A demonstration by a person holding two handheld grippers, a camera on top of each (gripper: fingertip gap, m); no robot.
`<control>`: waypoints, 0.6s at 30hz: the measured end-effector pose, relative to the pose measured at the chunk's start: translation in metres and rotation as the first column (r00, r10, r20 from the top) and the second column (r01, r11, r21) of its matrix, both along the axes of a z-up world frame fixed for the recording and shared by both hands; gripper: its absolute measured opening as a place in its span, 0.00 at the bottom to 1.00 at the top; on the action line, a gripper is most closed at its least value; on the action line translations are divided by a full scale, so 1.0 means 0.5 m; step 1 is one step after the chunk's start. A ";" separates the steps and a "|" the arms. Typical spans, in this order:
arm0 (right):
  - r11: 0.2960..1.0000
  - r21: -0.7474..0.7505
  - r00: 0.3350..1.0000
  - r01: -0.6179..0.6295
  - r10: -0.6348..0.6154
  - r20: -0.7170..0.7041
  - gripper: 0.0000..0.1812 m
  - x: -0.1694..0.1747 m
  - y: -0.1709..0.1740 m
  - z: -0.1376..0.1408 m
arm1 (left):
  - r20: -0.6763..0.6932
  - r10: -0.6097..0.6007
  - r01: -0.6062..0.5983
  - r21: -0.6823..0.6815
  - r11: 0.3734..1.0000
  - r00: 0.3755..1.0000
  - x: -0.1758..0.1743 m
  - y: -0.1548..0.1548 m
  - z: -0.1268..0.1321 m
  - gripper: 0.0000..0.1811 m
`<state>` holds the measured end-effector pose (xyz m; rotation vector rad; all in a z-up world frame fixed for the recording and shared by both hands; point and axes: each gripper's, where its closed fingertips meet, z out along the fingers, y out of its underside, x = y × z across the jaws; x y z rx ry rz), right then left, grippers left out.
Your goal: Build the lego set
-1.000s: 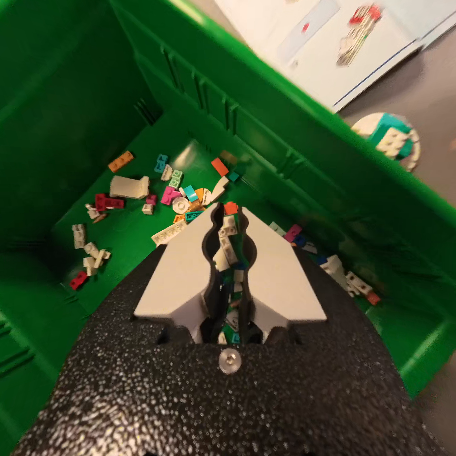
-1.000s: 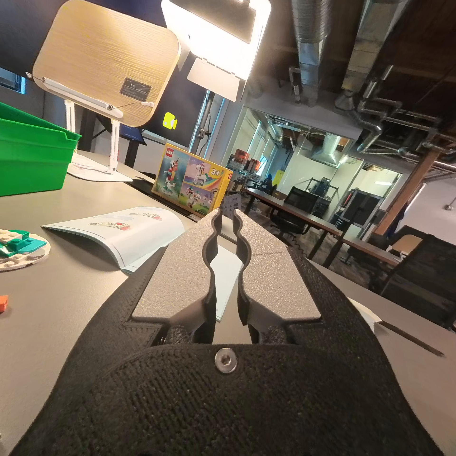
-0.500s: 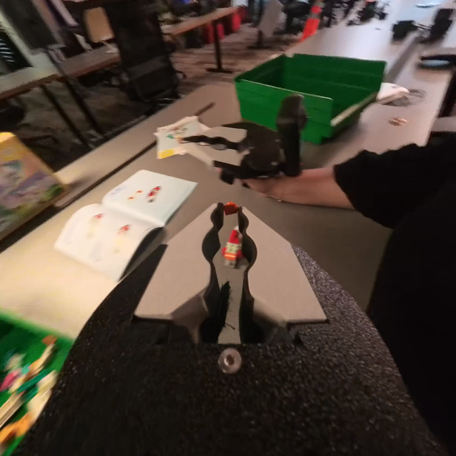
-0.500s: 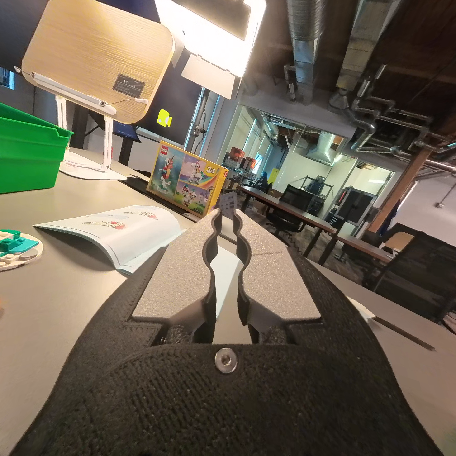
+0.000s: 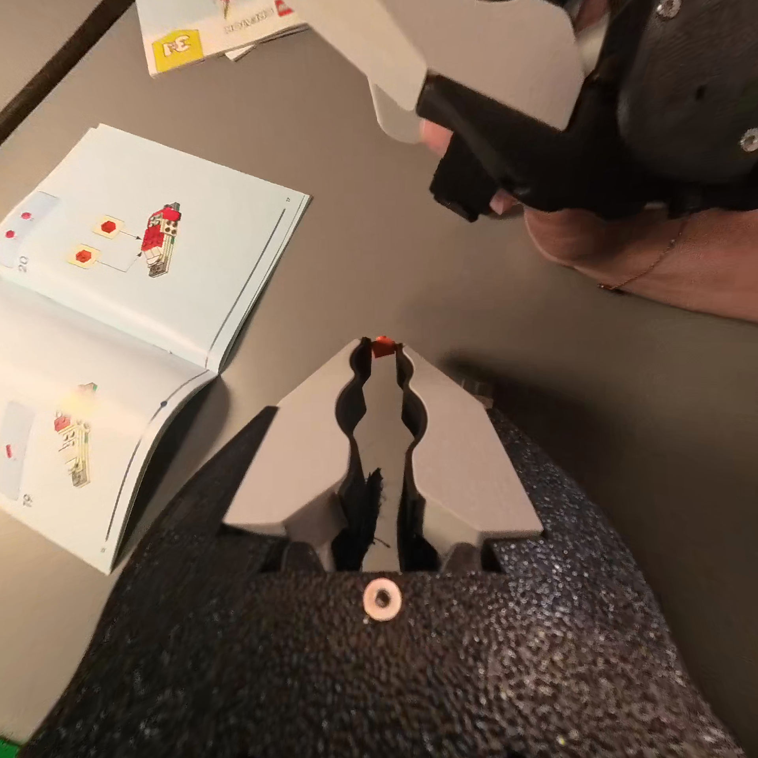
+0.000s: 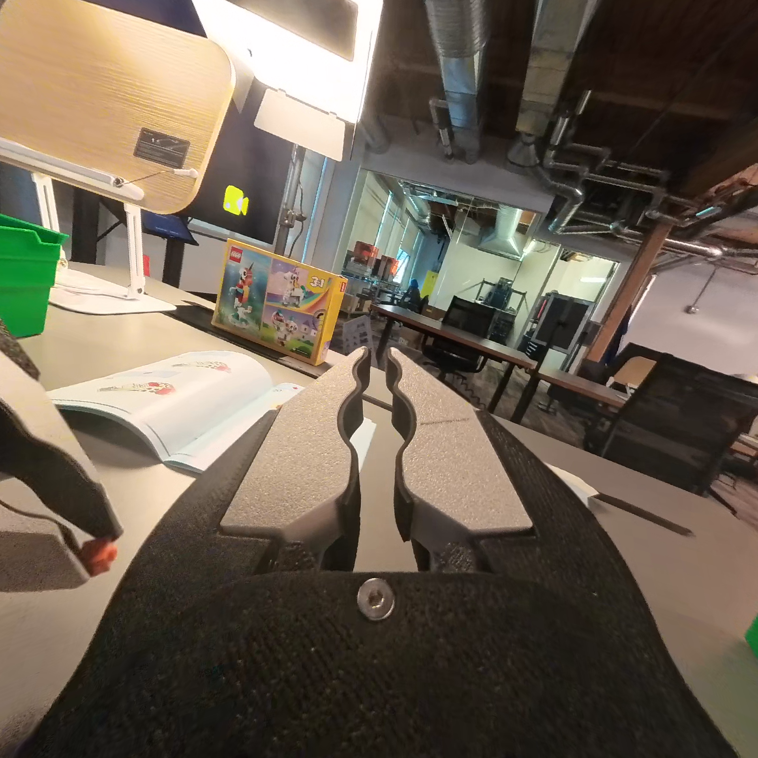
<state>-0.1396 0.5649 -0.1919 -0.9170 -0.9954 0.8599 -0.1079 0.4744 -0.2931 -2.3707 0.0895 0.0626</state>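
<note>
left gripper [image 5: 382, 348] pinched on a small red lego piece [image 5: 383, 347] at its tips, above the grey table [image 5: 369, 254], just right of the open instruction booklet [image 5: 135, 311]. right gripper [image 6: 378, 361] slightly parted, empty, beyond that booklet's far edge.

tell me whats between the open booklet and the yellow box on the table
Only bare grey table lies between the open booklet and the yellow box; the right wrist view shows it.

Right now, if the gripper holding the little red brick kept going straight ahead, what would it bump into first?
Probably the bare table. The left gripper tilts down with its red brick; nothing else lies ahead, though depth is unclear.
</note>
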 end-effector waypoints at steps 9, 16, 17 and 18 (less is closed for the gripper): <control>1.000 -0.006 1.000 -0.028 0.028 -0.004 0.02 -0.004 -0.005 0.001 | 0.040 0.017 -0.013 -0.087 0.996 0.999 -0.020 -0.009 -0.024 0.08; 0.999 -0.025 0.999 -0.039 0.039 -0.014 0.02 0.003 -0.005 0.002 | 0.026 0.054 -0.052 -0.053 0.997 0.998 -0.030 -0.014 -0.009 0.14; 0.999 -0.028 0.999 -0.041 0.040 -0.015 0.02 0.004 -0.005 0.003 | 0.026 0.074 -0.074 0.001 0.997 0.997 -0.033 -0.014 0.011 0.15; 0.999 -0.031 0.999 -0.041 0.041 -0.016 0.02 0.006 -0.005 0.003 | 0.029 0.093 -0.095 0.054 0.994 0.995 -0.036 -0.019 0.033 0.15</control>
